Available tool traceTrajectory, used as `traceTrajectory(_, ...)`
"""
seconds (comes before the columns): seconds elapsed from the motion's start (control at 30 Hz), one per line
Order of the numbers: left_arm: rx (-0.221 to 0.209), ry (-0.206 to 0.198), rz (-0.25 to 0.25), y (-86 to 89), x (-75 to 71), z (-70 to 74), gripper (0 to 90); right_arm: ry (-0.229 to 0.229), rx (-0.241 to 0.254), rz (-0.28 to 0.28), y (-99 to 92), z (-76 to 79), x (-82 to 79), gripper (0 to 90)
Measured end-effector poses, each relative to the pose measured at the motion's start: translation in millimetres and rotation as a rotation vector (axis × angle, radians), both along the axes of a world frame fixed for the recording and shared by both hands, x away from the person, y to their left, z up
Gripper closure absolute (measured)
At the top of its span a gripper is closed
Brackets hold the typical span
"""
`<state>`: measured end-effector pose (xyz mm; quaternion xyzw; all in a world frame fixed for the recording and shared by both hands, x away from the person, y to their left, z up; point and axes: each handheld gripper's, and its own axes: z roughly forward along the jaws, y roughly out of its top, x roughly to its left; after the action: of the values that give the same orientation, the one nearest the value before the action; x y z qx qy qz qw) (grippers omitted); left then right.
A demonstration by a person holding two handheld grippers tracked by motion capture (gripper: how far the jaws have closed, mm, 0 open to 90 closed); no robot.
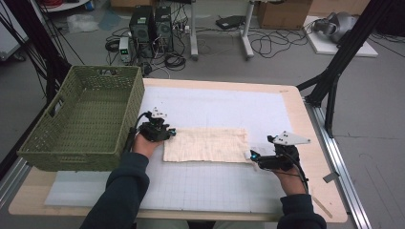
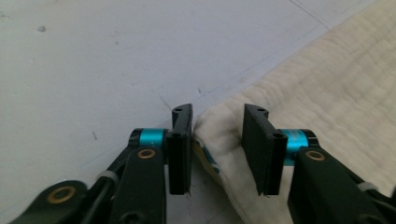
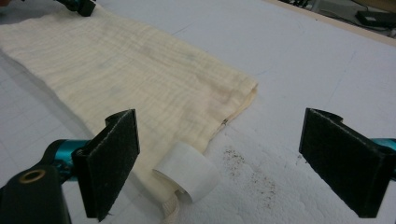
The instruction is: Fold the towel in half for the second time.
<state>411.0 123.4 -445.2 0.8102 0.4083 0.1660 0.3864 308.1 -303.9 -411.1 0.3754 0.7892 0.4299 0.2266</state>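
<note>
A folded cream cloth (image 1: 206,144) lies flat near the middle of the bench (image 1: 291,102), on a white gridded mat (image 1: 215,107). In the high view its long axis runs from 9 o'clock to 3 o'clock, its short edges facing the two hands. A green woven basket (image 1: 83,119) stands at 9 o'clock of the cloth, on the bench's left edge, well apart from it.

The left gripper (image 1: 168,132) sits at the cloth's 9 o'clock end, on the far corner of that short edge. In the left gripper view the corner of the cloth (image 2: 219,135) bulges up between the two black jaws, a strip of blue print showing on its folded underside. The jaws stand partly closed: the left one touches the fold, while the right one seems to lie against or just over the fabric, and whether it presses cannot be told.

The right gripper (image 1: 251,155) rests at the cloth's 3 o'clock end, by the near corner. In the right gripper view its jaws are spread wide and grip nothing; the cloth (image 3: 130,79) stretches away toward 11 o'clock, and a curled white label (image 3: 189,177) on the cloth's near corner lies between the jaws, close to the left one. Dark specks dot the mat at 3 o'clock of the label.
</note>
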Motion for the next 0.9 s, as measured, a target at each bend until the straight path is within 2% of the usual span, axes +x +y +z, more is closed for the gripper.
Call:
traceTrajectory(0.1,0.000,-0.013,-0.025,-2.1,-3.0,-0.6,78.5,-0.001,-0.004,-0.002,0.7,-0.5,0.6,11.5)
traceTrajectory(0.2,-0.013,-0.028,-0.022,-1.8,-5.2,-2.2,82.2,0.005,-0.005,-0.001,1.6,-1.7,3.0,11.6)
traceTrajectory(0.37,-0.064,-0.033,0.001,3.3,-7.4,-5.2,83.2,0.018,0.004,0.003,5.2,1.3,10.3,11.6)
traceTrajectory(0.47,-0.079,-0.038,0.001,5.4,-8.1,-3.6,83.1,0.021,0.009,0.015,8.3,5.2,16.9,11.6)
traceTrajectory(0.57,-0.113,-0.042,0.009,7.1,-8.4,-1.9,83.1,0.044,-0.008,0.010,13.1,6.2,32.8,11.6)
traceTrajectory(0.7,-0.126,-0.048,0.011,7.9,-8.9,-0.9,83.1,0.081,-0.028,0.007,21.6,5.2,57.4,12.1)
traceTrajectory(0.87,-0.135,-0.046,0.004,8.5,-9.2,-0.4,83.1,0.132,-0.041,0.009,28.3,1.4,85.0,22.0)
traceTrajectory(0.9,-0.139,-0.048,0.006,8.4,-9.4,-0.3,83.0,0.130,-0.033,0.010,29.0,0.0,88.8,25.7)
